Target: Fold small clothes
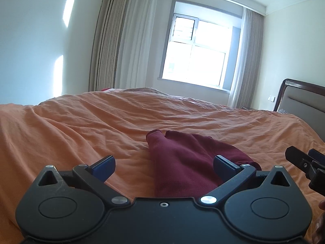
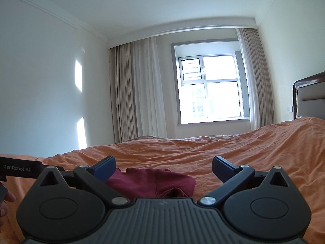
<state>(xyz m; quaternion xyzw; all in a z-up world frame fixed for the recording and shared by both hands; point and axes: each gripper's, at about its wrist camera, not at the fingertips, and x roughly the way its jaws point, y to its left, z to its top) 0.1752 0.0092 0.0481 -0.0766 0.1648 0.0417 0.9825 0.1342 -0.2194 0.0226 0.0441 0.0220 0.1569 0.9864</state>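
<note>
Both grippers, left gripper (image 1: 163,165) and right gripper (image 2: 163,167), have jaws spread wide and empty with the maroon garment (image 1: 182,162) bunched just ahead between them (on the orange bedsheet (image 1: 81,122)), so a low pinch could easily snag sheet too.

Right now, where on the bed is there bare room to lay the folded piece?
The orange sheet lies bare left of the maroon garment, and beyond it toward the window. It is crowded right of the garment, where the right gripper sits near the left gripper.
</note>
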